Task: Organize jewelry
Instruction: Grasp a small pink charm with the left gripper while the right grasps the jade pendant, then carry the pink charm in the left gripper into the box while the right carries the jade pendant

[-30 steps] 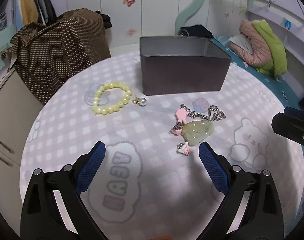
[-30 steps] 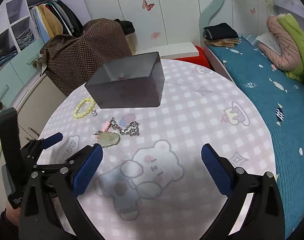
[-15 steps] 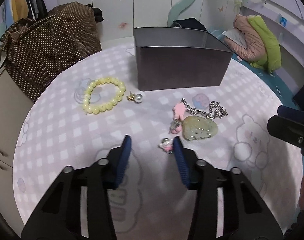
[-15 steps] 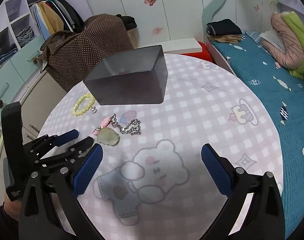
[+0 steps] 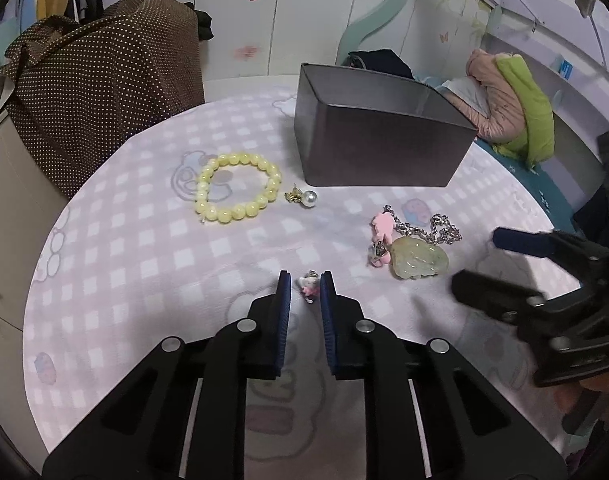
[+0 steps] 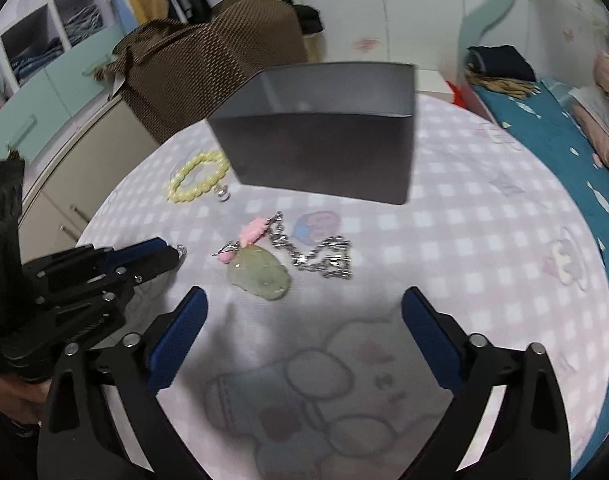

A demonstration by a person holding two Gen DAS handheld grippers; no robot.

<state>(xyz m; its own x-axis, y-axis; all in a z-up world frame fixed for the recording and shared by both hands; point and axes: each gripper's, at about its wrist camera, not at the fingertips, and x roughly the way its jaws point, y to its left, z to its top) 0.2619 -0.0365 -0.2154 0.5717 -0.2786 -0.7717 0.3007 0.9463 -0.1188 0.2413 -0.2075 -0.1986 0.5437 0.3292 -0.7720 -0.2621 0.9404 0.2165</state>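
Observation:
My left gripper is closing, its blue pads against a small pink-and-white charm on the checked tablecloth. Seen from the right wrist view, the left gripper has the charm's ring poking out past its tips. My right gripper stands wide, its jaws closing slightly with nothing between them; it sits just short of the pale green jade pendant with its silver chain. Farther back lie a yellow bead bracelet and a pearl earring, in front of the open dark grey box.
A brown dotted cloth covers something beyond the table's left edge. A bed with a teal sheet runs along the right side, and pale cabinets stand at the left. The right gripper shows at the right of the left wrist view.
The left jaws went from wide open to nearly shut around the small charm as the gripper moved toward it. The right gripper moved in and down toward the jade pendant.

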